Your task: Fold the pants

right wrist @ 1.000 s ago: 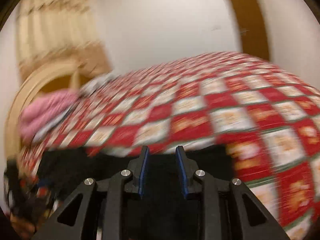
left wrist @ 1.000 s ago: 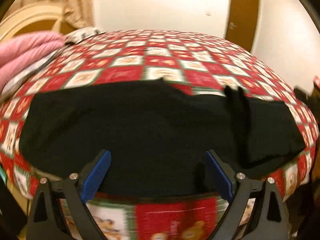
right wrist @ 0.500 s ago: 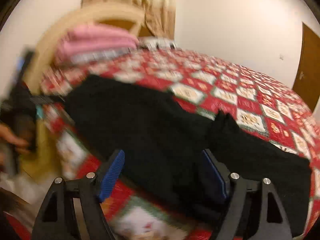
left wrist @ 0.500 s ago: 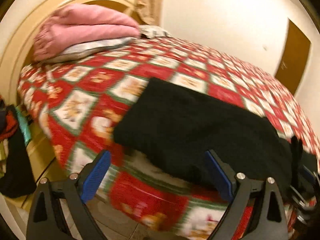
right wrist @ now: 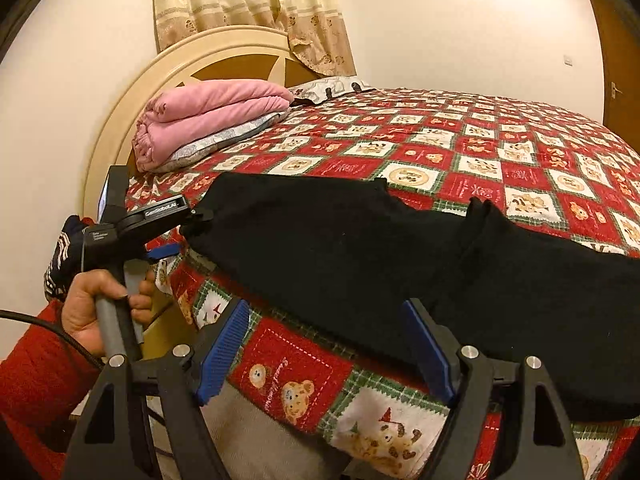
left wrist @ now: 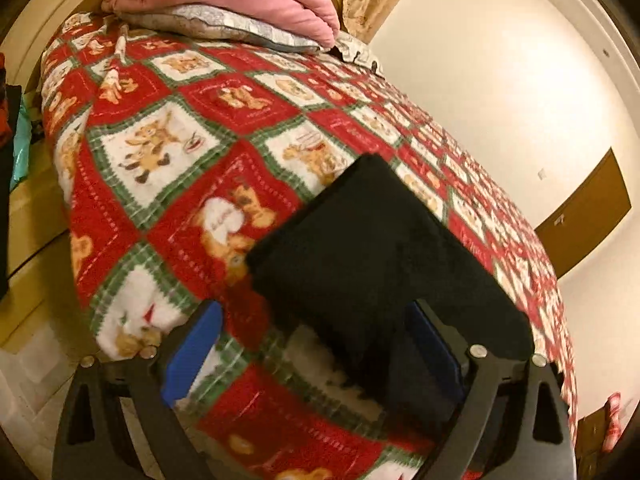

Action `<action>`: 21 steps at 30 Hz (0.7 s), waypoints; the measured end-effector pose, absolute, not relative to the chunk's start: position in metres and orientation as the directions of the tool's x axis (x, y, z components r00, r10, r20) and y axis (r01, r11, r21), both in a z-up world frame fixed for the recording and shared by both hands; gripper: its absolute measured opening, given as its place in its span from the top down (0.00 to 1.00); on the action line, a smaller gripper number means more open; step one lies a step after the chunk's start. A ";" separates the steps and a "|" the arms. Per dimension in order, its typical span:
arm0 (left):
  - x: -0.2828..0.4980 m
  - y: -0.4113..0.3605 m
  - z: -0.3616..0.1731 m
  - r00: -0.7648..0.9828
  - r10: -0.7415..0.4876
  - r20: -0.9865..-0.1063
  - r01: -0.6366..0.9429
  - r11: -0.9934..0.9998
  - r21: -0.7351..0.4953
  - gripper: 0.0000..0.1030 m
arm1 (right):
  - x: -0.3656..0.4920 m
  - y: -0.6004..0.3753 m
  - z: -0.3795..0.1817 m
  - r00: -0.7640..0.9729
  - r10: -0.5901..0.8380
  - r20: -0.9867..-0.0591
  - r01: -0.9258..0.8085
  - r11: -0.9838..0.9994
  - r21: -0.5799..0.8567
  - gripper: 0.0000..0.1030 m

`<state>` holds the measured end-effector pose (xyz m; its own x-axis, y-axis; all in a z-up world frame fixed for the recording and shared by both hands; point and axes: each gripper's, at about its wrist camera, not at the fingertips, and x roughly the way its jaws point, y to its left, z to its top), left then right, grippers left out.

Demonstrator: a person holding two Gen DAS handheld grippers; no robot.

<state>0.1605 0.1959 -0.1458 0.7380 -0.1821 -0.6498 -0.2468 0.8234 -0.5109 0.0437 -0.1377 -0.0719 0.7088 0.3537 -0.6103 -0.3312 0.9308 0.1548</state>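
Black pants (right wrist: 360, 256) lie along the bed (right wrist: 480, 152) edge, left gripper (left wrist: 316, 356) closing its fingers at the end nearest the headboard, right gripper (right wrist: 328, 352) released, astride the near hem, likely set for the next fold.

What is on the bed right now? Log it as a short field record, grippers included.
surface: bed with red checked blanket
garment: black pants spread flat along the near edge of the bed
left gripper: jaws closing, pads not pressing; end of the pants between them
right gripper: open, at the near edge of the pants
left hand: holds the left gripper's handle
by the headboard: folded pink blanket on a pillow
fold: not yet begun at this end
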 end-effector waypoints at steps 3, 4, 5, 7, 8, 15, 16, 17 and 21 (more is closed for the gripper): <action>0.168 0.202 -0.143 0.747 -0.223 -0.626 -0.246 0.783 -0.572 0.27 | 0.044 -0.142 -0.071 0.710 0.356 -0.608 -0.315 0.932 0.178 0.22; 0.169 0.205 -0.144 0.748 -0.230 -0.623 -0.256 0.766 -0.590 0.28 | 0.045 -0.144 -0.071 0.708 0.360 -0.607 -0.304 0.932 0.197 0.22; 0.172 0.207 -0.145 0.747 -0.235 -0.622 -0.268 0.749 -0.606 0.32 | 0.046 -0.146 -0.072 0.705 0.364 -0.608 -0.296 0.931 0.214 0.22; 0.174 0.207 -0.143 0.738 -0.207 -0.642 -0.293 0.759 -0.582 0.50 | 0.048 -0.152 -0.073 0.698 0.374 -0.611 -0.280 0.927 0.248 0.22; 0.173 0.203 -0.140 0.739 -0.195 -0.645 -0.282 0.780 -0.559 0.66 | 0.048 -0.155 -0.074 0.698 0.376 -0.610 -0.271 0.927 0.261 0.22; 0.164 0.177 -0.111 0.742 -0.039 -0.669 -0.242 0.915 -0.322 0.69 | 0.049 -0.200 -0.074 0.726 0.363 -0.584 -0.139 0.909 0.393 0.22; 0.163 0.177 -0.111 0.740 -0.025 -0.673 -0.241 0.923 -0.299 0.69 | 0.049 -0.204 -0.075 0.728 0.361 -0.583 -0.124 0.906 0.405 0.22; 0.162 0.175 -0.109 0.736 -0.008 -0.677 -0.240 0.932 -0.272 0.69 | 0.048 -0.212 -0.077 0.730 0.356 -0.583 -0.096 0.899 0.428 0.22; 0.152 0.174 -0.098 0.748 0.012 -0.664 -0.207 0.954 -0.216 0.67 | 0.045 -0.227 -0.081 0.732 0.354 -0.583 -0.059 0.884 0.463 0.22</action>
